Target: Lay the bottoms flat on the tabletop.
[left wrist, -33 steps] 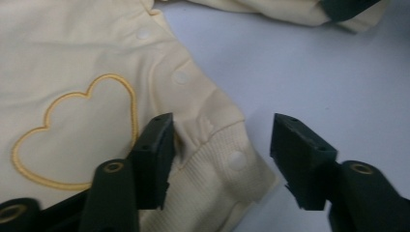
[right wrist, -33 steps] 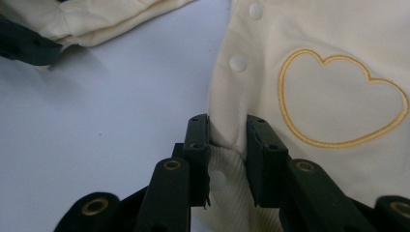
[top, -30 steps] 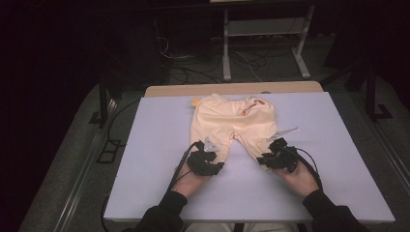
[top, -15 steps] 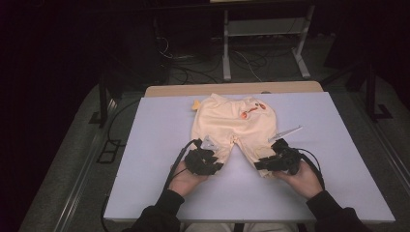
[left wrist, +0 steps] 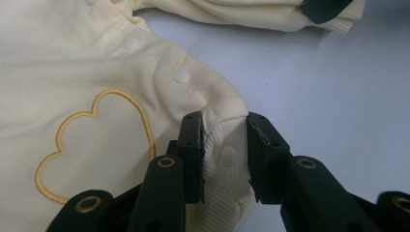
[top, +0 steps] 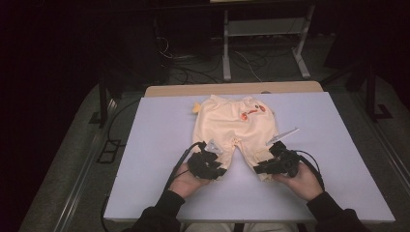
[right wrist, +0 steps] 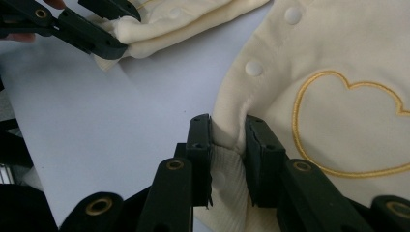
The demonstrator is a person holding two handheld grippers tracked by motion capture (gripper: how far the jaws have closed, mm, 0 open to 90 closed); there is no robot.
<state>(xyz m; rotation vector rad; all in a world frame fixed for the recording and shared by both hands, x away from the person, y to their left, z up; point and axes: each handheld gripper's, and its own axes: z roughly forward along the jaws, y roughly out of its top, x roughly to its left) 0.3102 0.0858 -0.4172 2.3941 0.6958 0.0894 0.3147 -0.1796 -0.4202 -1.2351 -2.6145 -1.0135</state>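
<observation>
Pale yellow baby pants lie flat in the middle of the table, waistband far, legs toward me. My left gripper is shut on the left leg's ribbed cuff, next to a snap button; a gold embroidered cloud lies beside it. My right gripper is shut on the other leg's cuff, near an embroidered heart. The left gripper view and the right gripper view each show cloth pinched between the jaws. Both cuffs rest low over the table.
The pale lavender table has bare room on both sides of the pants and a wooden strip at its far edge. An orange print marks the waistband. Beyond the table, a metal frame and cables sit on the dark floor.
Both grippers have drawn the leg cuffs a little toward the near edge. The pants have slid with them and lie flatter and more stretched out.
</observation>
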